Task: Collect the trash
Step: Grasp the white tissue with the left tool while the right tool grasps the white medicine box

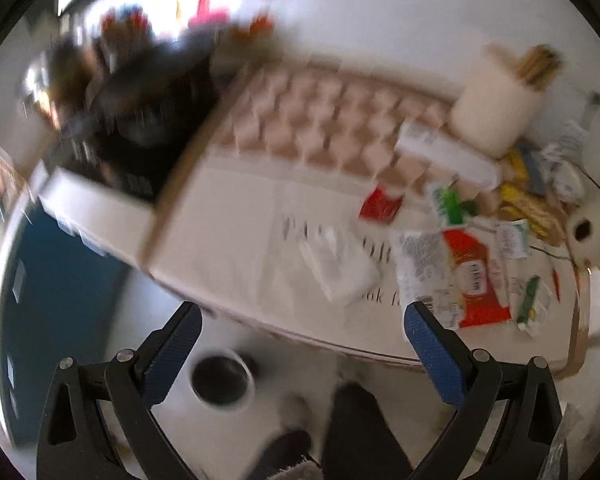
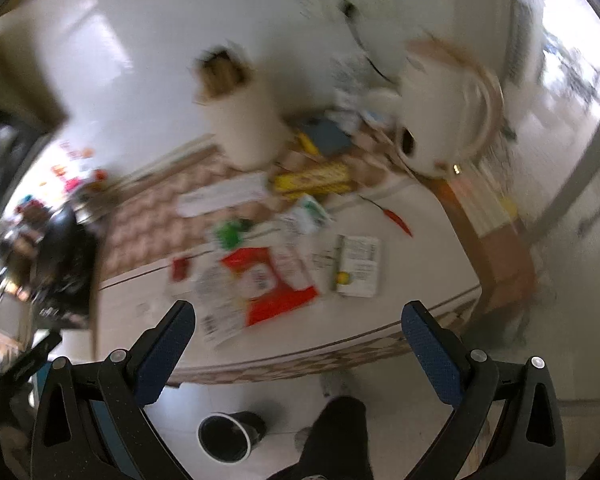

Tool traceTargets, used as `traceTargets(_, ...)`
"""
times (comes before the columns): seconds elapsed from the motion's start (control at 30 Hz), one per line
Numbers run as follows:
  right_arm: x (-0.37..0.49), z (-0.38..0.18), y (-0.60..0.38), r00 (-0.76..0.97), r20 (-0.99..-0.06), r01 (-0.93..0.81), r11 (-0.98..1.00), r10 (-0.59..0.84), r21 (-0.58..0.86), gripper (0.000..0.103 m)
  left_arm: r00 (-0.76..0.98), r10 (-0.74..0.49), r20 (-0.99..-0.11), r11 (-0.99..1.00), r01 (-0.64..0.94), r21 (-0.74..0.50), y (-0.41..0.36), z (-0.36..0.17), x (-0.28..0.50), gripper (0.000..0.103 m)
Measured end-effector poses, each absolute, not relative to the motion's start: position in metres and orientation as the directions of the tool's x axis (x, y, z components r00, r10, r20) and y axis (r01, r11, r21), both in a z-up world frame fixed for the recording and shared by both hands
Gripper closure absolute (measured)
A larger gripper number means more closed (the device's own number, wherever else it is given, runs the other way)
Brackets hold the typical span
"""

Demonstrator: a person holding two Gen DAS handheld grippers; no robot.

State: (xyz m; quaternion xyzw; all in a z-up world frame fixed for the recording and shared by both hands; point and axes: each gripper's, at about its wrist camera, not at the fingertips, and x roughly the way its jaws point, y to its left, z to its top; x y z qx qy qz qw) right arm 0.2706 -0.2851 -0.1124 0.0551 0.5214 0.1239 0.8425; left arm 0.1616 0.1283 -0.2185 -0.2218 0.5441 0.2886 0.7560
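Observation:
Both views are motion-blurred. Trash lies scattered on a white table: a red-and-white wrapper [image 1: 466, 276] [image 2: 268, 280], a small red packet [image 1: 380, 204] [image 2: 180, 268], a green wrapper [image 1: 452, 204] [image 2: 230, 232], yellow packets [image 1: 518, 196] [image 2: 312, 180], a white carton [image 2: 358, 266] and a crumpled white tissue [image 1: 340, 264]. A small black bin [image 1: 222, 380] [image 2: 226, 436] stands on the floor below the table edge. My left gripper [image 1: 304, 360] hangs open above the floor near the table edge, holding nothing. My right gripper [image 2: 300, 356] is open too, over the table's front edge.
A white cylinder holding sticks [image 1: 496, 108] [image 2: 240, 120] and a white kettle-like pot [image 2: 440, 120] stand at the back of the table. A dark cluttered heap [image 1: 140, 120] [image 2: 56, 264] sits at the left. A person's dark trouser leg [image 1: 360, 432] [image 2: 336, 440] shows below.

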Motion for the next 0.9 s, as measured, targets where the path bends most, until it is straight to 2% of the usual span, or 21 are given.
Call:
traceTargets(0.1, 0.319, -0.166, -0.298, 0.354, -0.909, -0.076, 0.975, 0.222, 0.209, 0.0, 0.17, 0.068, -0.983, 0.64, -0.763, -0.088, 0.145, -0.272, 0.174, 0.005)
traceTargets(0.13, 0.336, -0.187, -0.301, 0.32, -0.925, -0.054, 0.979, 0.204, 0.197, 0.0, 0.148, 0.038, -0.988, 0.613, -0.784, -0.094, 0.147, -0.288, 0.178, 0.013)
traceTargets(0.23, 0.375, -0.239, -0.303, 0.249, -0.956, -0.02, 0.988, 0.155, 0.154, 0.0, 0.094, -0.023, -0.995, 0.552, -0.829, -0.091, 0.152, -0.33, 0.194, 0.027)
traceTargets(0.43, 0.418, -0.313, -0.29, 0.104, -0.99, -0.015, 0.995, 0.097, 0.096, 0.0, 0.14, -0.108, -0.984, 0.446, -0.878, -0.174, 0.156, -0.369, 0.216, 0.027)
traceTargets(0.53, 0.43, -0.335, -0.28, 0.055, -0.994, -0.034, 0.995, 0.096, 0.094, 0.0, 0.134, -0.095, -0.986, 0.438, -0.884, -0.162, 0.154, -0.376, 0.224, 0.048)
traceTargets(0.57, 0.432, -0.339, -0.276, 0.048, -0.994, -0.043, 0.995, 0.094, 0.092, 0.0, 0.139, -0.07, -0.988, 0.452, -0.878, -0.156, 0.151, -0.373, 0.226, 0.062)
traceTargets(0.6, 0.434, -0.345, -0.272, 0.04, -0.995, -0.057, 0.995, 0.088, 0.086, 0.002, 0.134, -0.057, -0.989, 0.472, -0.87, -0.145, 0.149, -0.372, 0.228, 0.071)
traceTargets(0.63, 0.436, -0.348, -0.27, 0.035, -0.996, -0.066, 0.995, 0.083, 0.081, 0.004, 0.113, -0.034, -0.993, 0.493, -0.862, -0.115, 0.146, -0.371, 0.228, 0.09)
traceTargets(0.67, 0.437, -0.354, -0.267, 0.027, -0.997, -0.078, 0.994, 0.073, 0.071, 0.012, 0.107, -0.028, -0.994, 0.508, -0.855, -0.106, 0.143, -0.371, 0.227, 0.097)
traceTargets(0.7, 0.439, -0.359, -0.265, 0.019, -0.998, -0.087, 0.994, 0.064, 0.062, 0.023, 0.099, -0.015, -0.995, 0.519, -0.85, -0.093, 0.141, -0.37, 0.225, 0.097)
traceTargets(0.73, 0.439, -0.363, -0.265, 0.014, -0.999, -0.092, 0.994, 0.052, 0.051, 0.026, 0.078, 0.021, -0.997, 0.531, -0.846, -0.055, 0.138, -0.368, 0.222, 0.098)
traceTargets(0.77, 0.439, -0.363, -0.265, 0.03, -0.999, -0.099, 0.995, 0.036, 0.033, 0.034, 0.061, 0.055, -0.997, 0.544, -0.839, -0.022, 0.135, -0.363, 0.222, 0.099)
traceTargets(0.9, 0.437, -0.363, -0.264, 0.073, -0.997, -0.119, 0.993, 0.024, 0.016, 0.034, 0.038, 0.158, -0.987, 0.58, -0.813, 0.061, 0.12, -0.346, 0.21, 0.099)
